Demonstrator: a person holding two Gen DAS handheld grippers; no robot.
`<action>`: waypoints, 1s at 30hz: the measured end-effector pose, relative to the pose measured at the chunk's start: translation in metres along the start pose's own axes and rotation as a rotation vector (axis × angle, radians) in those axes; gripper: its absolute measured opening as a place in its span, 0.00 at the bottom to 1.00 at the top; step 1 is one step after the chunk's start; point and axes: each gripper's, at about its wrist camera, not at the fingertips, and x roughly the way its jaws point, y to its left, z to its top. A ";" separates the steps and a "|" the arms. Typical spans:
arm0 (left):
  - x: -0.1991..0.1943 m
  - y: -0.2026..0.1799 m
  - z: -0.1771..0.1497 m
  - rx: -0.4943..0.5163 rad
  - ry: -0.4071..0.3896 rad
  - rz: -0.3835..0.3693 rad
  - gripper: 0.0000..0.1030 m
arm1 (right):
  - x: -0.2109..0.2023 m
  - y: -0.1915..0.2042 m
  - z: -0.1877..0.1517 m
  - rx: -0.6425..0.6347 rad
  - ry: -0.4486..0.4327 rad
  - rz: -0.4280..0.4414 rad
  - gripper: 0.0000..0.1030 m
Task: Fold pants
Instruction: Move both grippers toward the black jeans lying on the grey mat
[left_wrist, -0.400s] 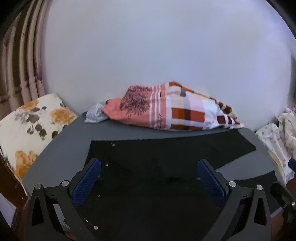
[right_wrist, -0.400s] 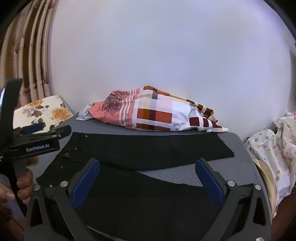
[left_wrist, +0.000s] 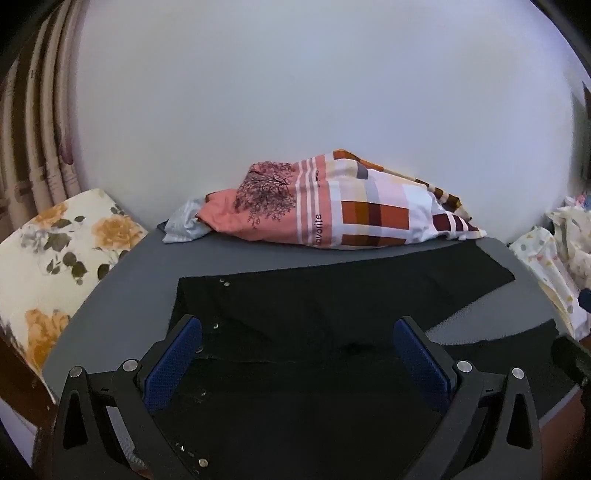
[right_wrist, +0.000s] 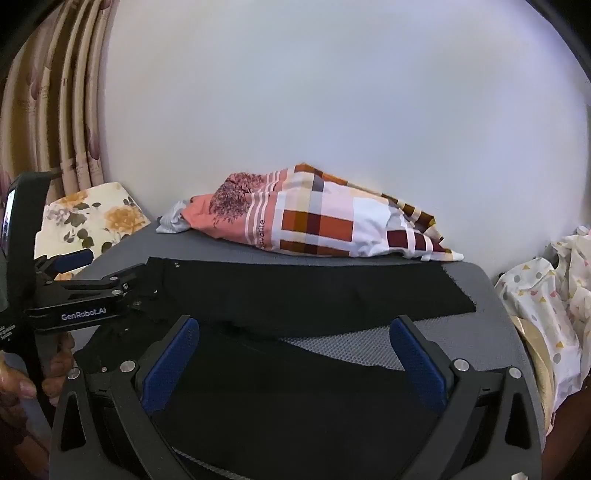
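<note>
Jaws wide apart above black pants (left_wrist: 314, 314) on grey table (left_wrist: 122, 280)

We saw both wrist cameras look forward and slightly down over the bed (left_wrist: 110, 295) toward the wall (left_wrist: 295, 110), close above the pants (left_wrist: 332, 306). Both shared the pillow (right_wrist: 314, 221); ours on the right also caught the left gripper (right_wrist: 122, 280).

My left gripper (left_wrist: 297, 354) and right gripper (right_wrist: 293, 352) look alike: black frames, silver screws, blue textured pads (right_wrist: 170, 363); white "GenRobot.AI" lettering marks the left one.
</note>
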 end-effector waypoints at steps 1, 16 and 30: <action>0.002 0.001 -0.003 0.025 -0.019 -0.013 1.00 | 0.002 0.000 -0.001 0.003 0.006 0.003 1.00; 0.049 0.067 -0.035 -0.157 0.190 0.132 1.00 | 0.036 0.012 -0.005 -0.018 0.093 0.036 1.00; 0.093 0.103 -0.021 -0.040 0.211 0.143 1.00 | 0.064 0.021 -0.017 -0.020 0.160 0.055 1.00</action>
